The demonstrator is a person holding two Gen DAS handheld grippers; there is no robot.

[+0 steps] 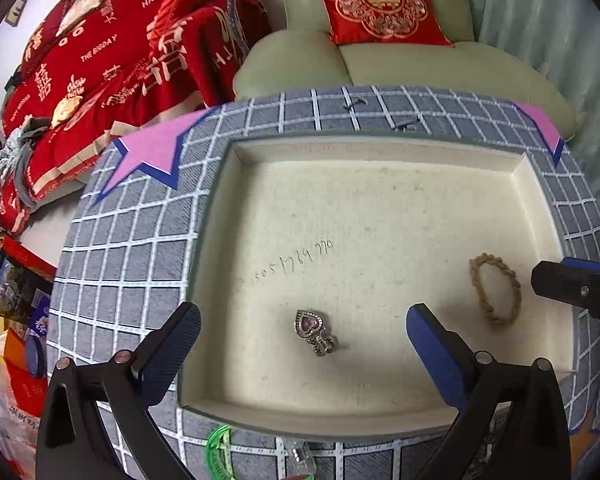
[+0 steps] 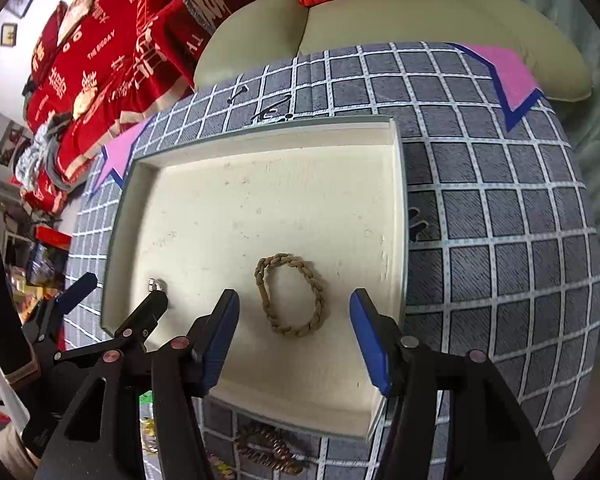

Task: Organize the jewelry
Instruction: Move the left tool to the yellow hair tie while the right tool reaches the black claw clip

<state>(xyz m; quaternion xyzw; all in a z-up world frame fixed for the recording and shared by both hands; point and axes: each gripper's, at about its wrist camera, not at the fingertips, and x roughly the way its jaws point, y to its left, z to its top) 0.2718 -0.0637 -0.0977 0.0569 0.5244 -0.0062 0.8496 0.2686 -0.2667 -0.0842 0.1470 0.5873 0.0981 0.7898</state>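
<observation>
Far left of the tray [image 1: 220,208], a red blanket [image 1: 112,60] lies heaped; its white lettering reads "HAPPY" and "THE BIGDAY", with large double-happiness characters. The tray itself is one shallow cream box sitting on a surface [image 1: 132,232] covered in grey cloth with a white grid and pink star patches. Behind the tray stands one pale green armchair [image 1: 380,64] carrying one red cushion [image 1: 376,0] with a gold emblem.

Two pieces of jewelry lie inside the tray. In its near left part rests one silver ring [image 1: 314,330] with a heart-shaped pink stone, lying free between the jaws of the left gripper [image 1: 300,348], which stand wide apart and touch nothing. Faint handwritten digits are scratched on the tray floor just beyond the ring; they are too dim to read surely.

In the tray's near right part lies one braided tan bracelet [image 2: 290,296], a closed loop flat on the lining. The right gripper [image 2: 296,344] hangs over it with jaws apart, the bracelet between them and untouched.

Outside the tray's near edge, one brown beaded chain [image 2: 272,452] lies on the cloth.
</observation>
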